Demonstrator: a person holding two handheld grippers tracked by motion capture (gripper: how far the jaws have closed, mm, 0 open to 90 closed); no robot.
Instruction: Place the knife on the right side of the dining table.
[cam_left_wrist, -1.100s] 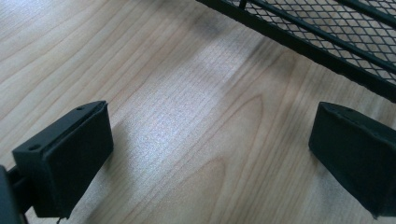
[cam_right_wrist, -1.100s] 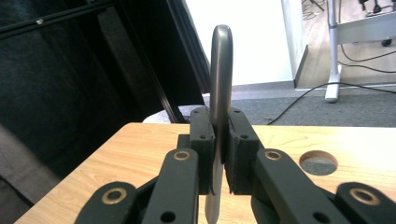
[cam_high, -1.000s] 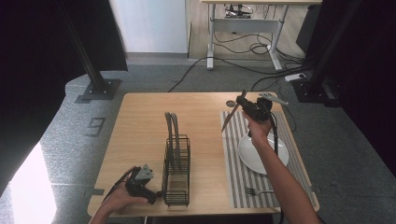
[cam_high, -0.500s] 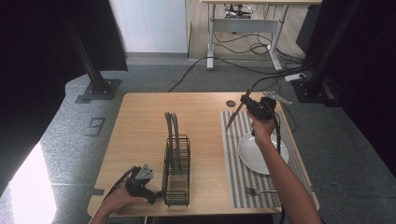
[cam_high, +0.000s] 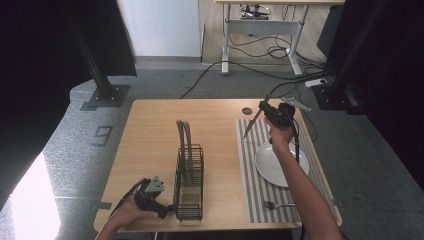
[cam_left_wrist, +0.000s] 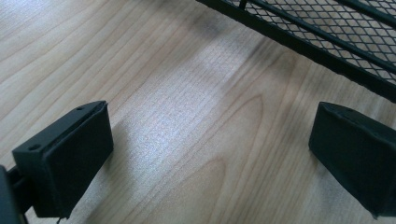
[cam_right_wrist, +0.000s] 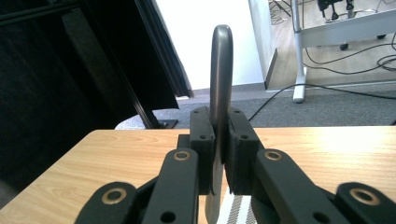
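high view: wooden table (cam_high: 150, 135) carried a black wire rack (cam_high: 189, 175) near its front middle, and a striped placemat (cam_high: 250, 170) at the right with a white plate (cam_high: 272, 165) and a fork (cam_high: 272, 205) on it. right tool (cam_high: 267, 111) was raised over the far end of the placemat, holding a knife (cam_high: 252, 124) that slanted down and toward the rack side. left tool (cam_high: 167, 212) rested low at the front edge, just beside the rack's near left corner. left gripper view: jaws stood wide apart, nothing between them, bare table (cam_left_wrist: 187, 116) beneath, the mesh wall of the rack (cam_left_wrist: 327, 32) close ahead; whether a jaw touched it could not be told. right gripper view: right tool (cam_right_wrist: 219, 140) was closed tight on the knife (cam_right_wrist: 221, 70), which was pinched flat between the pads with its rounded end standing well above the jaws. judgement: the step in hand looked like carrying the knife toward the rack. to do it well, keep the clamp firm, hold the knife steady and near upright in transit, line it over a rack opening before lowering, and let the left tool brace the rack against sliding.
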